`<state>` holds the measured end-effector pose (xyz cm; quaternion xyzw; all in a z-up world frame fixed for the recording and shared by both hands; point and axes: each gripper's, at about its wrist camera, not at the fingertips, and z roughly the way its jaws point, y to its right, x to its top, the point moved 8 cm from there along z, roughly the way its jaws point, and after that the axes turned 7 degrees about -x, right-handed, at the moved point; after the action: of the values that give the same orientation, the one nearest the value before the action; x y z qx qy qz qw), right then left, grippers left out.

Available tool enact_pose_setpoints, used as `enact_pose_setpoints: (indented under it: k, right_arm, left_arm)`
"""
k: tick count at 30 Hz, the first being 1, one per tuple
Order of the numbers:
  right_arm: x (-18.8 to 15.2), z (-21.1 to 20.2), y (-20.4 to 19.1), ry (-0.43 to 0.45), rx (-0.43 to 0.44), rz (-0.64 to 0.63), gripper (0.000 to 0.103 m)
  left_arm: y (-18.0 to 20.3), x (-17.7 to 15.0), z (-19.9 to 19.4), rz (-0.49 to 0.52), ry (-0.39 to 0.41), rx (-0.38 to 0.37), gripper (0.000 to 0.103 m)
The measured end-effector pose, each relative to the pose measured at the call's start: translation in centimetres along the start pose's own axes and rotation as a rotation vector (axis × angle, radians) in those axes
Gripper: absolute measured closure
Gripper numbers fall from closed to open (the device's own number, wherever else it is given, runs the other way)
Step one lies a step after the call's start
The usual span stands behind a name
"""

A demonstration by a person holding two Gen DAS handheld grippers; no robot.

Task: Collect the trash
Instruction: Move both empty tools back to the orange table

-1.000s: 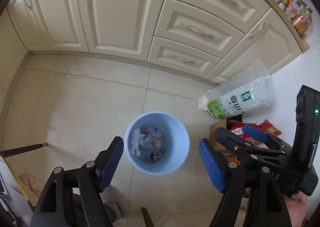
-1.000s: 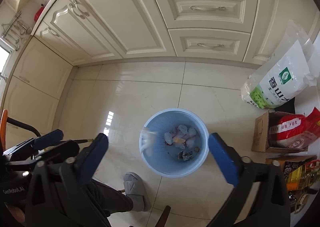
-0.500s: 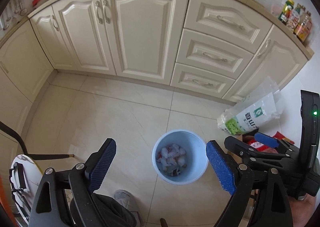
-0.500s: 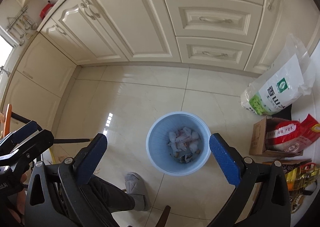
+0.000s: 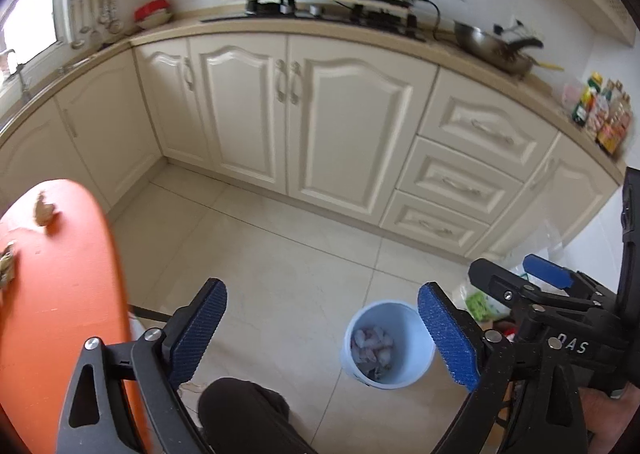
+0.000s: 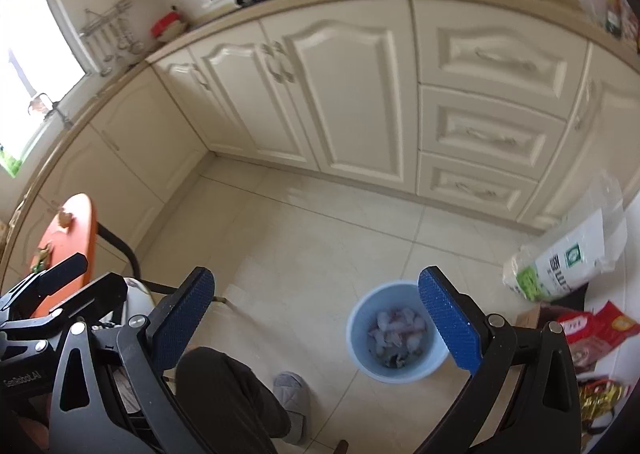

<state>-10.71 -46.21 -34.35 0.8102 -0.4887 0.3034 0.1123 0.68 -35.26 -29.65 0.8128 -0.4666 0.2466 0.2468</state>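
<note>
Both of my grippers have risen away from the round light-blue plastic bin (image 5: 387, 346), which now looks smaller and sits low between the pads on the pale tiled floor (image 5: 304, 266). The left gripper (image 5: 320, 334) has just been opening its jaws, and they stand released with nothing between them. The right gripper (image 6: 324, 318) is also wide apart and empty. Crumpled white and pinkish trash (image 6: 396, 330) lies inside the bin, so I judge that this load is already dropped and I am going back for more.

A round orange tabletop (image 5: 68, 294) has come into view at the near left. On it I see small brownish scraps (image 5: 44, 210), probably the next trash to collect.

Around the bin: a white and green plastic sack (image 6: 568, 258) and red packets in a cardboard box (image 6: 592, 330) stand on the right, well apart from the bin. The person's dark trouser leg (image 6: 224, 394) and grey slipper (image 6: 294, 394) are near, just left of the bin. Cream cabinets (image 5: 320, 122) fill the far side. Between my grippers and the table, only the leg is close.
</note>
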Motion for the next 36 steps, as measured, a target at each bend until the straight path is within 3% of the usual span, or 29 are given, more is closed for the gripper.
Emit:
enact_pose_setpoints:
  k: [10, 19, 31, 36]
  right_arm:
    - [2.4, -6.1, -11.7, 0.120, 0.128, -0.161, 0.000]
    - [2.3, -10.1, -21.3, 0.181, 0.272, -0.287, 0.000]
    - [-0.1, -13.9, -32.2, 0.219, 0.430, -0.451, 0.000]
    - [-1.3, -14.5, -35.7, 0.222, 0.474, -0.514, 0.000]
  left_arm:
    - [-5.7, -2.1, -13.3, -0.131, 0.163, 0.099, 0.006]
    - [-9.5, -5.6, -23.1, -0.237, 0.286, 0.209, 0.002]
    - [-12.7, -11.4, -32.1, -0.367, 0.406, 0.336, 0.002]
    - [-14.0, -14.2, -34.1, -0.402, 0.429, 0.432, 0.002]
